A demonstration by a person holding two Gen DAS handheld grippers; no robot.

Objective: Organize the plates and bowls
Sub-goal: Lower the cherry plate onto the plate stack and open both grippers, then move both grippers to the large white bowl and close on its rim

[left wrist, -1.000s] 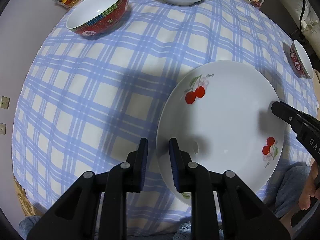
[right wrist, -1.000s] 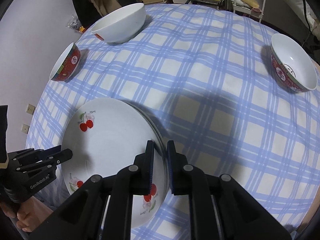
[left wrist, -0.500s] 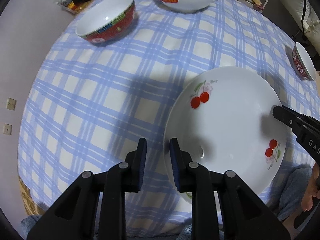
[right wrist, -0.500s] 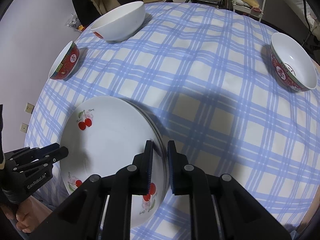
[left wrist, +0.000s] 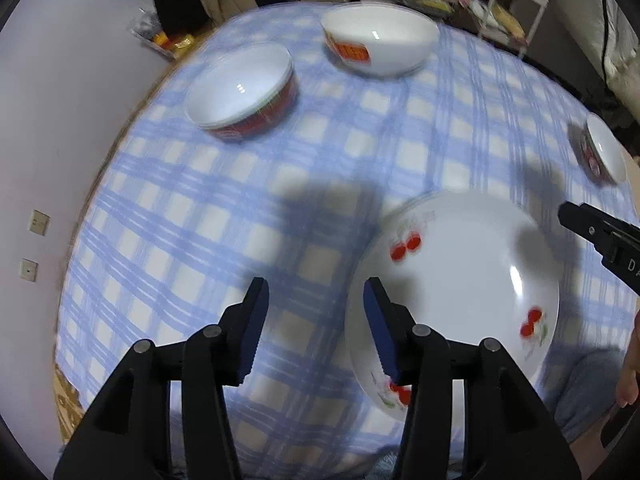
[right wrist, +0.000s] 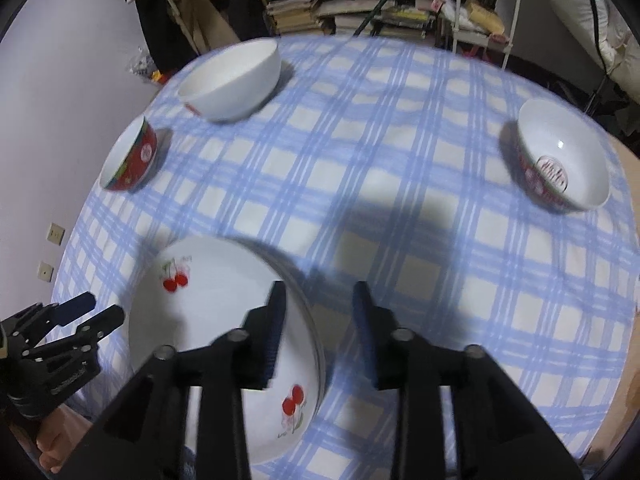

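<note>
A white plate with red cherries [left wrist: 460, 280] lies on top of a stack of plates [right wrist: 216, 308] on the blue checked tablecloth [left wrist: 200, 240]. My left gripper [left wrist: 316, 300] hovers over the plate's left rim; its jaws are opening and the pads touch nothing. On the other side my right gripper [right wrist: 319, 300] hangs over the right rim, jaws opening too, free of the plate. Each gripper shows in the other's view: the right gripper [left wrist: 600, 236] and the left gripper [right wrist: 100, 308]. Across the table stand a red-patterned bowl [left wrist: 240, 92], a white bowl [left wrist: 380, 40] and a second red bowl [right wrist: 564, 156].
The white bowl [right wrist: 232, 76] and red bowl [right wrist: 130, 160] sit at the table's far left, the other red bowl [left wrist: 604, 152] at the far right. Stacked books and a white rack [right wrist: 480, 8] stand beyond the table. A purple wall [left wrist: 60, 120] lies left.
Both grippers were closed on opposite rims of the cherry plate; now both have let go, opened wide and risen, and the views have tipped up toward the far bowls.
</note>
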